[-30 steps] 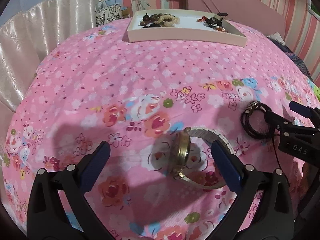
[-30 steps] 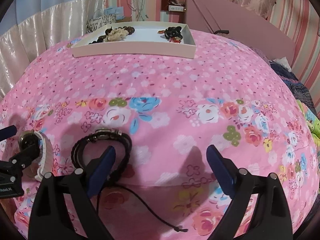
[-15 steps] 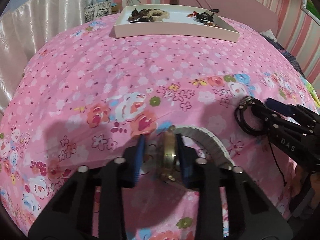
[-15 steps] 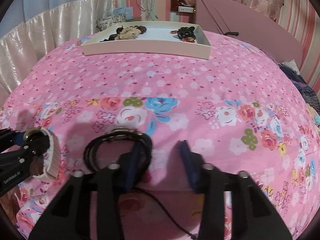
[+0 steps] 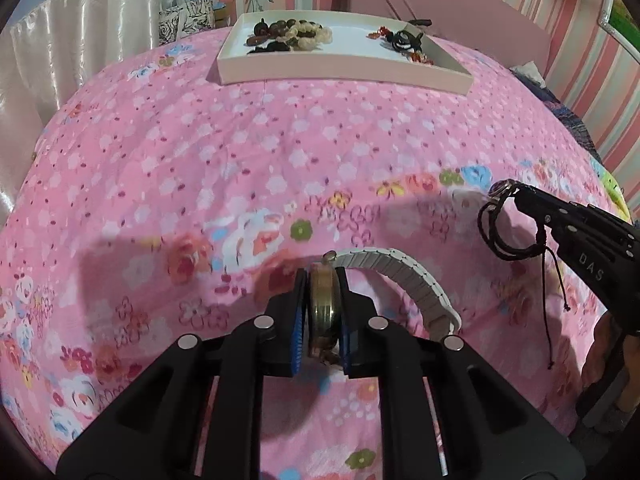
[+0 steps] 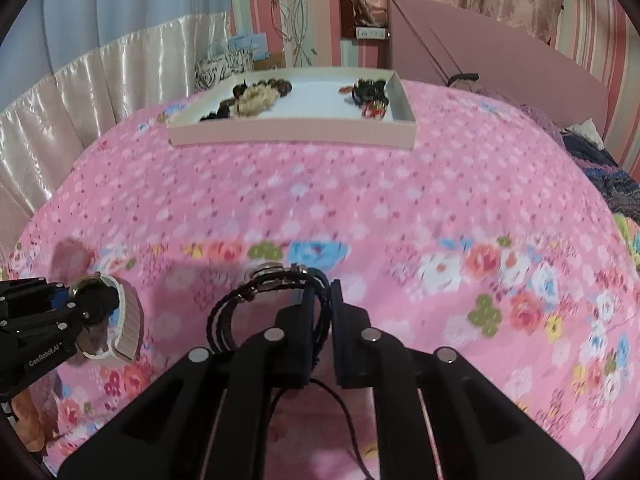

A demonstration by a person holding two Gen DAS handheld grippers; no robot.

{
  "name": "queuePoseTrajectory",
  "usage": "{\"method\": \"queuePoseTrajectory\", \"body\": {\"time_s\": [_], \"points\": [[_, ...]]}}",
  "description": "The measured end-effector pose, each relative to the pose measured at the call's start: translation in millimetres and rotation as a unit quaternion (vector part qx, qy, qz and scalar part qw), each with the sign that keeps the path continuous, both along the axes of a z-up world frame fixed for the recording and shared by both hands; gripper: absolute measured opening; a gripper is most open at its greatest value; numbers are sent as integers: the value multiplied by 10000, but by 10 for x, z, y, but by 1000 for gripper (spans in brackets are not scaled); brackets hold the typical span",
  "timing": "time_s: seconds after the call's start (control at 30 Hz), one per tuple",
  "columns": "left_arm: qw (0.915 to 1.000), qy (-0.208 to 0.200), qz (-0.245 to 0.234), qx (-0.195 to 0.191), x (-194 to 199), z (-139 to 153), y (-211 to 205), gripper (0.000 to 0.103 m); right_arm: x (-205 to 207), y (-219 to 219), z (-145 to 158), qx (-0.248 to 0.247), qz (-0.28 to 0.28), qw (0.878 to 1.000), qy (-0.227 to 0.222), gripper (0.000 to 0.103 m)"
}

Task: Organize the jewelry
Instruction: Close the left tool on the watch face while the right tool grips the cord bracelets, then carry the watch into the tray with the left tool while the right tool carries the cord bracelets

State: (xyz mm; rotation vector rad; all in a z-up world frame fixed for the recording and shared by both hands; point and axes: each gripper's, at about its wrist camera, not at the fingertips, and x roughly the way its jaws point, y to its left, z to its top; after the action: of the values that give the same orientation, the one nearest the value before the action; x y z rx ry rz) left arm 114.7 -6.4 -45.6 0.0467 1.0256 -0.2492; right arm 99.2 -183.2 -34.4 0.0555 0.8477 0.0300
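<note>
My left gripper (image 5: 323, 280) is shut on the brass case of a wristwatch (image 5: 324, 308) with a white band (image 5: 416, 284), held above the pink floral bedspread. It also shows in the right wrist view (image 6: 100, 300). My right gripper (image 6: 320, 292) is shut on a black corded bracelet (image 6: 256, 296) with a metal charm. It also shows in the left wrist view (image 5: 500, 224), with its cord hanging down. A shallow white tray (image 5: 344, 70) lies at the far end of the bed, with bead bracelets at its left and dark jewelry at its right.
The bedspread (image 5: 240, 160) fills the middle ground. A satin curtain (image 6: 80, 92) hangs at the left. A pink headboard (image 6: 480, 52) and folded dark cloth (image 6: 600, 168) are at the right. Bags (image 5: 188, 16) stand behind the tray.
Both grippers closed from wide open: the left onto the watch case, the right onto the black bracelet. Both items now appear lifted off the bedspread.
</note>
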Motion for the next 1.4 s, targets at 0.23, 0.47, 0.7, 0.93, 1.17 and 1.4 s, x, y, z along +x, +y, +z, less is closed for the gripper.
{"method": "queuePoseTrajectory", "body": {"time_s": [0.23, 0.47, 0.7, 0.93, 1.17, 1.4], "points": [[9996, -265, 123, -68, 405, 433, 2, 12, 346, -147, 394, 32, -85, 9993, -368, 7], [9964, -805, 247, -92, 951, 1032, -121, 12, 941, -295, 986, 116, -250, 9957, -880, 7], [9940, -1032, 314, -182, 1645, 1302, -335, 12, 1614, -396, 1307, 50, -398, 9926, -1143, 7], [9942, -974, 360, -264, 2169, 959, -488, 12, 2146, -575, 1022, 375, -644, 9911, -1106, 7], [9964, -666, 525, -80, 2527, 289, -584, 12, 2468, -513, 390, 184, -707, 9943, -777, 7], [9976, -504, 456, 93, 2583, 113, -627, 12, 2549, -369, 126, -43, -533, 9975, -454, 7]]}}
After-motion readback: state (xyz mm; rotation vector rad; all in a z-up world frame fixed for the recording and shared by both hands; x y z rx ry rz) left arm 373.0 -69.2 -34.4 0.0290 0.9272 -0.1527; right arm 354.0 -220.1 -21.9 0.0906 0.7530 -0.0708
